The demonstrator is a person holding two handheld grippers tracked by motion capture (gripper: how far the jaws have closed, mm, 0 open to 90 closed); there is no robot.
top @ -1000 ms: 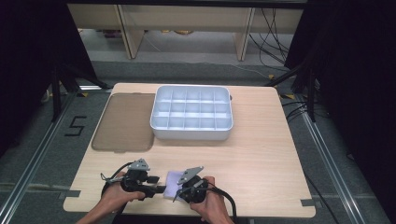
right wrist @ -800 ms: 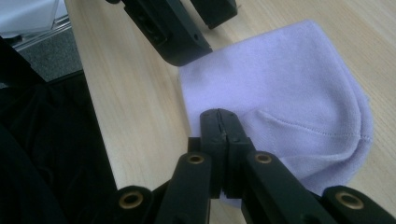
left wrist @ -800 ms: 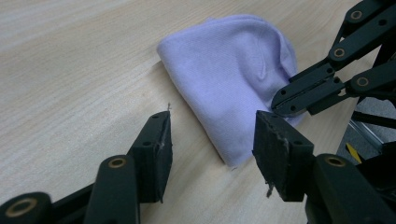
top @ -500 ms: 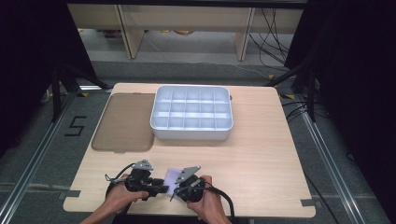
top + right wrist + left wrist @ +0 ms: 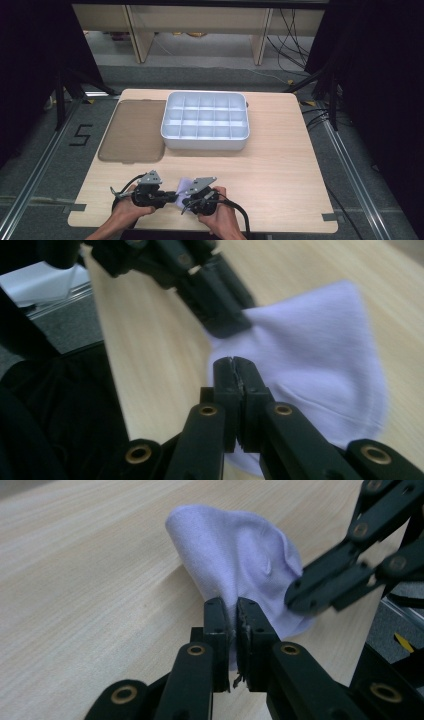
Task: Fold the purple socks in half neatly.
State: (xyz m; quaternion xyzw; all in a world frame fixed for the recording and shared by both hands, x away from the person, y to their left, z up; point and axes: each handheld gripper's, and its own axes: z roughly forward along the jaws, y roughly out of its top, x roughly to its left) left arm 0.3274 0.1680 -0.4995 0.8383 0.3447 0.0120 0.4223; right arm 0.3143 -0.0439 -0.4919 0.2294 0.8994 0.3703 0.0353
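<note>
Desk (image 5: 280, 175) front edge: left hand-held gripper (image 5: 235, 612) has just closed onto lilac cloth (image 5: 235, 555); right hand-held gripper (image 5: 234, 371) clamps its other edge.

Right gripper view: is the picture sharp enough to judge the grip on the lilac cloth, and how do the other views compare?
Right gripper view: right gripper sharp, lilac cloth and wood soft. Left gripper view: left gripper shut on cloth, crisp; far table blurs. High view: table evenly lit, surroundings dark.

Each hand-held gripper (image 5: 176, 196) has black jaws with brass-ringed pivots, a grey three-cornered plate on top at twelve o'clock, and a black cable trailing.
</note>
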